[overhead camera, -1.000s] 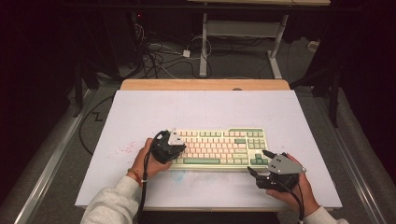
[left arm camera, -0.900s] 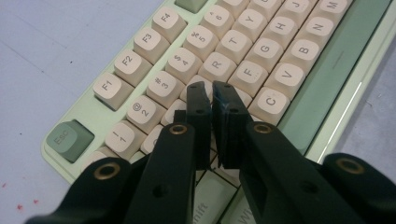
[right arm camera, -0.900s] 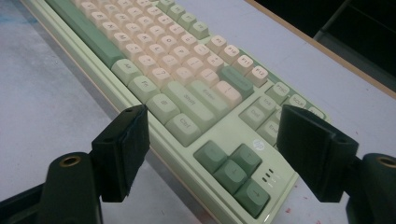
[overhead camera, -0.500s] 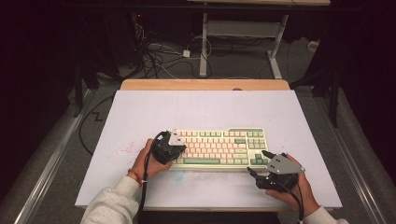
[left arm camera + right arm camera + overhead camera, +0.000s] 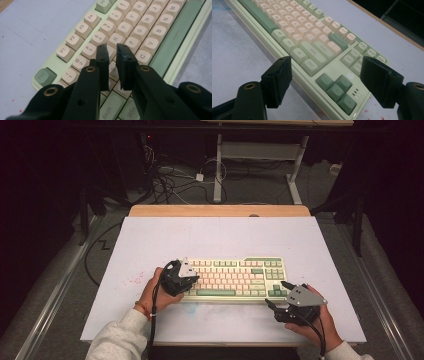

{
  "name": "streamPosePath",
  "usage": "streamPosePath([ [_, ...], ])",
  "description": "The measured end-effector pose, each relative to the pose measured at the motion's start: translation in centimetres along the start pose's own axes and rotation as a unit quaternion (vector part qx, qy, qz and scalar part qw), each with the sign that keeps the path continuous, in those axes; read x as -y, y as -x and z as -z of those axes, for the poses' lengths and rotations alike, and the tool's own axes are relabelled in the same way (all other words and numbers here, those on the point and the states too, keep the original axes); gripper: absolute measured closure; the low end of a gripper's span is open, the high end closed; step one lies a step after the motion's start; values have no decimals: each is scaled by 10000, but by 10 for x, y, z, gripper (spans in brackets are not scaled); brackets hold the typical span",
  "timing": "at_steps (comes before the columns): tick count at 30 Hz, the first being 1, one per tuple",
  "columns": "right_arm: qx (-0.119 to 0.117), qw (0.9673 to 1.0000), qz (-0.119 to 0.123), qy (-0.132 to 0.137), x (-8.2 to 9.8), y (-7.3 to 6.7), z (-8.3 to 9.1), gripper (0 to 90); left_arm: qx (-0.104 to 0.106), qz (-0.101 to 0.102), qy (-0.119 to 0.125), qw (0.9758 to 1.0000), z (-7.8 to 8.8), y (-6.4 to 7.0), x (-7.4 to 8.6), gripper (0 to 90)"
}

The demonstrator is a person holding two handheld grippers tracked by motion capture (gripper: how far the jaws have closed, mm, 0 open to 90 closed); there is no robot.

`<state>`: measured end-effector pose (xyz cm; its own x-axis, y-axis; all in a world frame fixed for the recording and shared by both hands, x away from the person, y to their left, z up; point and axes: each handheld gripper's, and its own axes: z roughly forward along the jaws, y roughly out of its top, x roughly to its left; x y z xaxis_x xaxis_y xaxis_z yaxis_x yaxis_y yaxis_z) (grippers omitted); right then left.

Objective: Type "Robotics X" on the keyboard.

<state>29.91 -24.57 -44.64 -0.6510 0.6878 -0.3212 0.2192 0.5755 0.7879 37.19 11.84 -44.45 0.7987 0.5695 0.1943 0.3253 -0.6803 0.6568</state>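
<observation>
The left hand-held gripper [image 5: 112, 50] hovers at the left end of the pale green keyboard with cream keys [image 5: 235, 277], lower centre of the high view; its jaws have just been opening to a narrow gap, gripping nothing. The right hand-held gripper [image 5: 325, 72] gapes wide around the keyboard's lower right corner, empty. The white-topped table [image 5: 220, 237] stands above a grey floor with cables [image 5: 170, 182].

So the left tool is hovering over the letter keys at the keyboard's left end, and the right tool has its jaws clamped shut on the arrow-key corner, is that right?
Not quite. The left tool is indeed over the letter keys at the left end of the keyboard. But the right tool is not clamped: in the right gripper view its jaws stand wide apart, either side of the arrow-key corner, without pressing on it.
</observation>
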Motion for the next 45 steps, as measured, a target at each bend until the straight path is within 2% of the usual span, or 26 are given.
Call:
streamPosePath([
  [5,9,10000,-9,-5,0,0,0,260,-73,-21,121,9999,4,0,0,706],
  [12,8,10000,-13,-14,1,1,0,260,-268,-40,273,9993,9,2,0,531],
  [17,15,10000,-25,-16,1,1,0,262,-408,52,405,9983,13,2,1,414],
  [25,39,10000,-35,-16,1,2,1,263,-575,-37,611,9965,19,5,3,253],
  [28,50,10000,-36,-23,1,2,0,263,-575,-7,654,9962,21,6,5,221],
  [34,55,10000,-50,-13,1,3,1,263,-648,-115,736,9951,26,10,9,187],
  [45,92,9999,-130,14,1,6,2,268,-774,-138,802,9937,35,12,20,182],
])
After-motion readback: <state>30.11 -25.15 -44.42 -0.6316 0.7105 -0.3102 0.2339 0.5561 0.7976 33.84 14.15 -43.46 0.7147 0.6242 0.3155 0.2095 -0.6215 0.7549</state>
